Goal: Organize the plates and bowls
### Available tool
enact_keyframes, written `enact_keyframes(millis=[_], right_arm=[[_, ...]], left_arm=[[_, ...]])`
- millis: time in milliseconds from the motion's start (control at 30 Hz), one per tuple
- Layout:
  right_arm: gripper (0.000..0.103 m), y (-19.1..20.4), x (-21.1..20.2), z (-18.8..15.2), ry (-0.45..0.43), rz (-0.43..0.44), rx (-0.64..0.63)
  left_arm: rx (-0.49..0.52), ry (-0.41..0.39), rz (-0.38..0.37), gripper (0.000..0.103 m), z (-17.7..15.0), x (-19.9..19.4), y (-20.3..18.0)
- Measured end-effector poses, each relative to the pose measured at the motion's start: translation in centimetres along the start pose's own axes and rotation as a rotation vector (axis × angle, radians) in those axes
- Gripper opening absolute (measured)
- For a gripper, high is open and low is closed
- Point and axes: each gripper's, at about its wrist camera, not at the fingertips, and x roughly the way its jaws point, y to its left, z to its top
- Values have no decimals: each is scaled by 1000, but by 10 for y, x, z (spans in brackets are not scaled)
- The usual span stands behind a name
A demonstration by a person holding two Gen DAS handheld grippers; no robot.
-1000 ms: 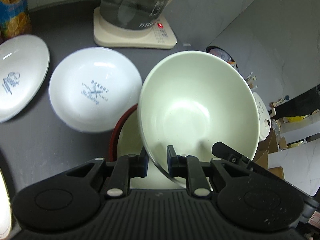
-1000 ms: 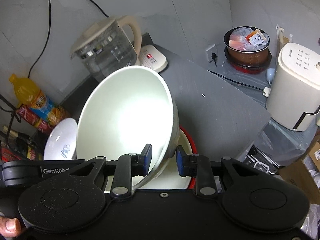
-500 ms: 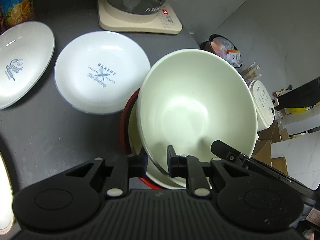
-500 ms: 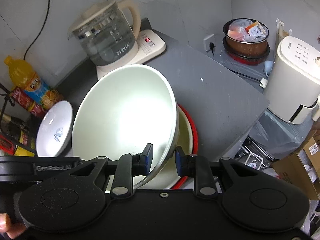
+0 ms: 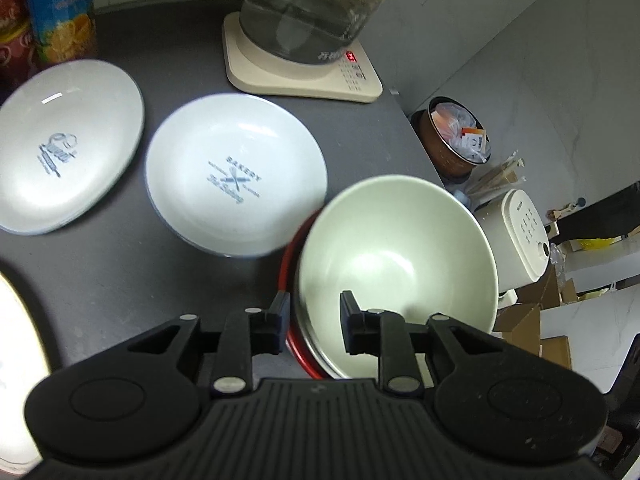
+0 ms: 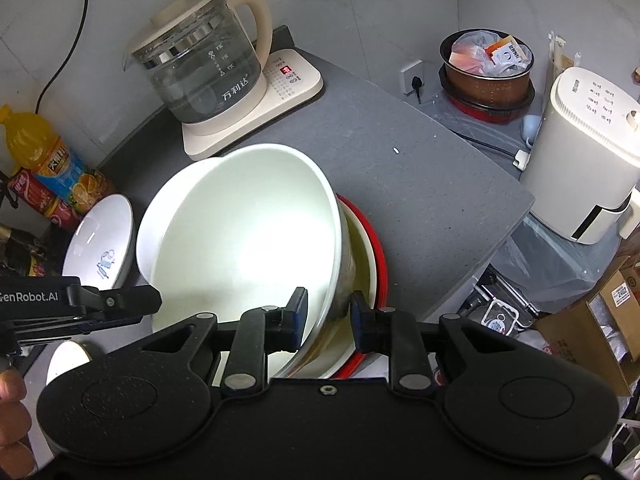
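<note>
A large cream bowl (image 5: 400, 256) (image 6: 240, 240) rests tilted inside a red-rimmed dish (image 5: 286, 276) (image 6: 378, 256) on the dark grey counter. My left gripper (image 5: 314, 310) straddles the bowl's near rim. Its jaws are opening and the pads stand off the rim, one outside and one inside. My right gripper (image 6: 329, 310) is shut on the opposite rim, one pad inside and one on the outer wall. Two white printed plates (image 5: 236, 176) (image 5: 68, 148) lie to the left of the bowl.
A glass kettle on a cream base (image 5: 316, 12) (image 6: 200, 64) stands at the back of the counter, with drink bottles (image 5: 60, 12) at the back left. The counter edge (image 6: 500, 232) runs close on the right. Beyond it stand a white appliance (image 6: 580, 160) and a pot (image 6: 486, 68).
The bowl has come down from a steep tilt into the red-rimmed dish. The left gripper's jaws have widened off the rim. The right gripper keeps its grip.
</note>
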Motion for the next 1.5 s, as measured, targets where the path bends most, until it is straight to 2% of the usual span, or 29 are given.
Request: enact_keyframes(millis=[100, 400, 500, 600, 667, 733, 833, 1033, 1200, 1267, 1367, 1500], right_arm=[[30, 2, -6, -1, -18, -32, -9], [30, 4, -21, -8, -67, -35, 5], [33, 7, -27, -11, -76, -28, 11], [40, 12, -35, -13, -89, -9, 11], [48, 17, -39, -15, -95, 9, 0], [52, 23, -42, -16, -98, 28, -14], [61, 33, -42, -18, -91, 56, -37], [63, 56, -38, -19, -67, 101, -93], [69, 76, -31, -15, -46, 145, -156], [76, 84, -28, -13, -39, 164, -181], [77, 95, -20, -7, -17, 200, -234], [78, 113, -9, 1, 31, 236, -323]], left_arm=[[-5, -20, 4, 27, 1, -6, 4], [-22, -50, 18, 36, -5, -21, 23], [-22, -54, 30, 40, -9, -26, 30], [-26, -68, 38, 44, -13, -33, 37], [-25, -80, 45, 49, -16, -39, 41], [-29, -91, 60, 56, -19, -44, 45], [-38, -100, 70, 59, -23, -49, 52], [-70, -108, 93, 59, -29, -58, 67], [-109, -121, 123, 60, -33, -65, 81], [-127, -124, 141, 60, -33, -66, 87], [-153, -121, 166, 61, -33, -66, 94], [-191, -136, 214, 72, -35, -70, 103]])
